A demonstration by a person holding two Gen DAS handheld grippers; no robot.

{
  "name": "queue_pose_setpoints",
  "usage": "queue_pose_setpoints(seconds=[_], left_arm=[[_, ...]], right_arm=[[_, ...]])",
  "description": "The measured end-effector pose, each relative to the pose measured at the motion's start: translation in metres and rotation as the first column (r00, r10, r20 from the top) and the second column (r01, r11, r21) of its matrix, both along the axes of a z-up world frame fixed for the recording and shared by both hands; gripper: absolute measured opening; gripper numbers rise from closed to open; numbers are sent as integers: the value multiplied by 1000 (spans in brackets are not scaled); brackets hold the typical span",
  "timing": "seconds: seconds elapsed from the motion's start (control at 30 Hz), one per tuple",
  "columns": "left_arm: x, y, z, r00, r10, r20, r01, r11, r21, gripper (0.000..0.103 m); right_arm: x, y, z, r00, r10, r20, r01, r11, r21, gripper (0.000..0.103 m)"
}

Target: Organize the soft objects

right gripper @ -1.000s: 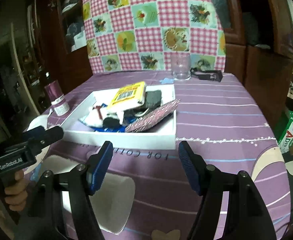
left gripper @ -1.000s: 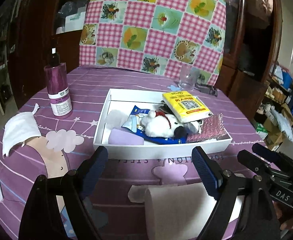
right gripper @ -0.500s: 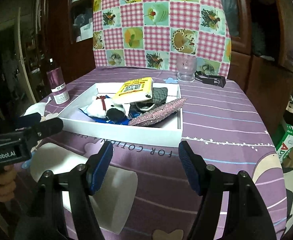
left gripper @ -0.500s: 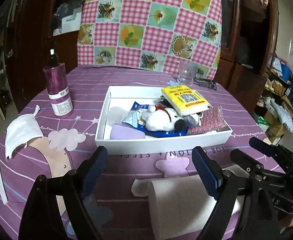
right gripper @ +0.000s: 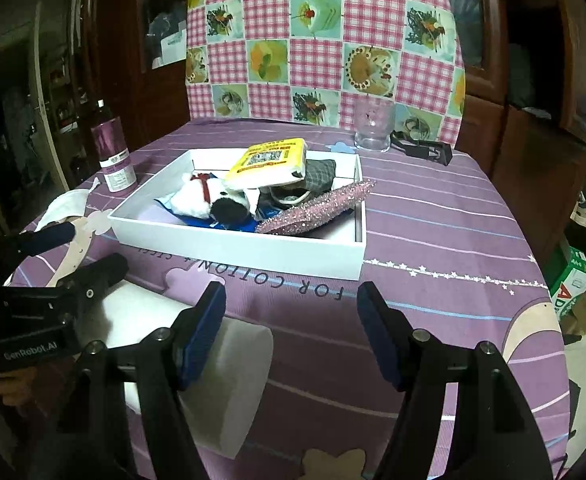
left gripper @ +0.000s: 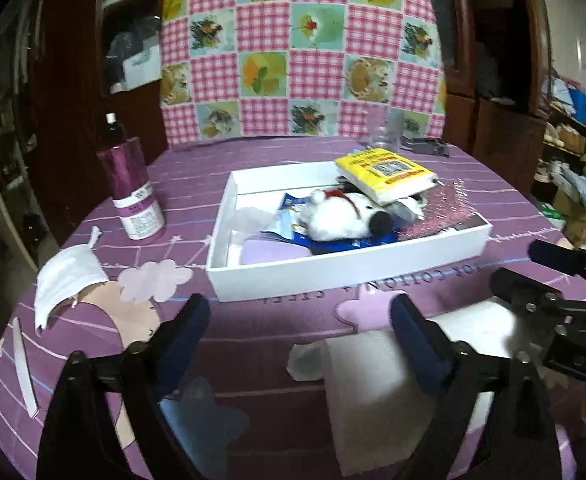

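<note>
The paper roll (left gripper: 377,392) lies on its side before the white box (left gripper: 333,276), nearer the left gripper (left gripper: 297,332), whose empty jaws are opening; the right gripper (right gripper: 291,320) is held apart, empty

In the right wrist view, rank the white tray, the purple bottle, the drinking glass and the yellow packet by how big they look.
Largest to smallest as they look:
1. white tray
2. yellow packet
3. purple bottle
4. drinking glass

The bottle and glass look close in size, and the glass stands farther from the camera, so their order is unsure.
</note>
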State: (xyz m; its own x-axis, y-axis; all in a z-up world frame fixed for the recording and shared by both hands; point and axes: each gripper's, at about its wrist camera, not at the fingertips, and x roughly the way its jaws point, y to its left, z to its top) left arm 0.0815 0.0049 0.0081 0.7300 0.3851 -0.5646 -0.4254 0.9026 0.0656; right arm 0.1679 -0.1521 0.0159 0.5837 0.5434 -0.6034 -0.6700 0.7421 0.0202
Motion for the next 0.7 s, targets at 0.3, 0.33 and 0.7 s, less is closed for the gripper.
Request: queue_pose_setpoints(seconds=[0.3, 0.33, 0.7], left_arm=[[2, 6, -1, 1000, 16, -1, -16, 1000, -24, 103], [2, 5, -1, 1000, 17, -2, -18, 1000, -19, 103], [2, 4, 0, 1000, 19, -2, -19, 1000, -11, 103]], right_arm=[[-1, 2, 0, 1000, -10, 16, 11, 1000, -23, 69], [-1, 2, 0, 1000, -11, 16, 11, 1000, -23, 69], [-3, 4, 1, 999, -22, 48, 24, 999, -40, 70]])
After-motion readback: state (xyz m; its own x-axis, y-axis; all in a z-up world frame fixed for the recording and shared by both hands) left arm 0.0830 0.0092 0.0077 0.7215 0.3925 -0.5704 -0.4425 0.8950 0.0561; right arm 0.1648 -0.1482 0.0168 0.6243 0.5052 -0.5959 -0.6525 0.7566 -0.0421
